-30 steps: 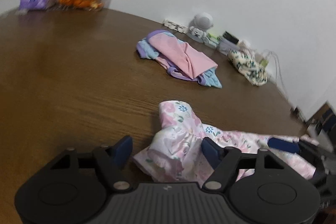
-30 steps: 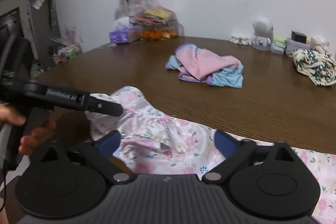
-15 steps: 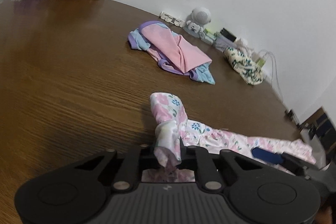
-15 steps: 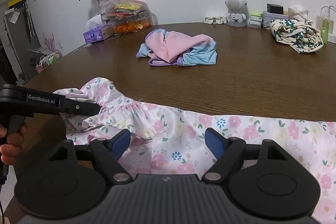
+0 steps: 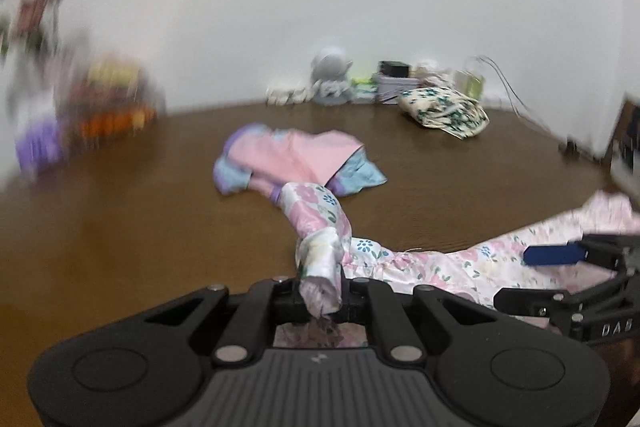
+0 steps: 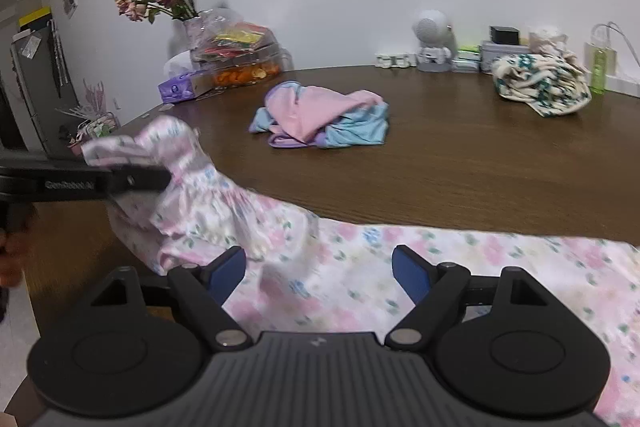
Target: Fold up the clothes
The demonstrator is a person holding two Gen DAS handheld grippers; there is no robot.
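Note:
A pink floral garment [image 6: 344, 267] lies spread along the near edge of the brown table [image 6: 460, 163]. My left gripper [image 5: 320, 297] is shut on its ruffled sleeve [image 5: 316, 227], which sticks up between the jaws. In the right wrist view the same gripper [image 6: 132, 179] lifts that sleeve at the left, off the table. My right gripper [image 6: 320, 273] is open just above the garment's middle, blue pads apart. It also shows at the right of the left wrist view as the right gripper [image 5: 560, 259].
A crumpled pink, blue and purple garment [image 6: 320, 119] lies mid-table. A cream and green patterned cloth [image 6: 540, 83] sits at the back right. A snack tray [image 6: 236, 63], tissue box [image 6: 180, 87], flower vase [image 6: 192, 27] and small gadgets [image 6: 432, 43] line the far edge.
My left gripper went from open to shut on the sleeve, then lifted and swung it up off the table. The right gripper stayed open over the garment.

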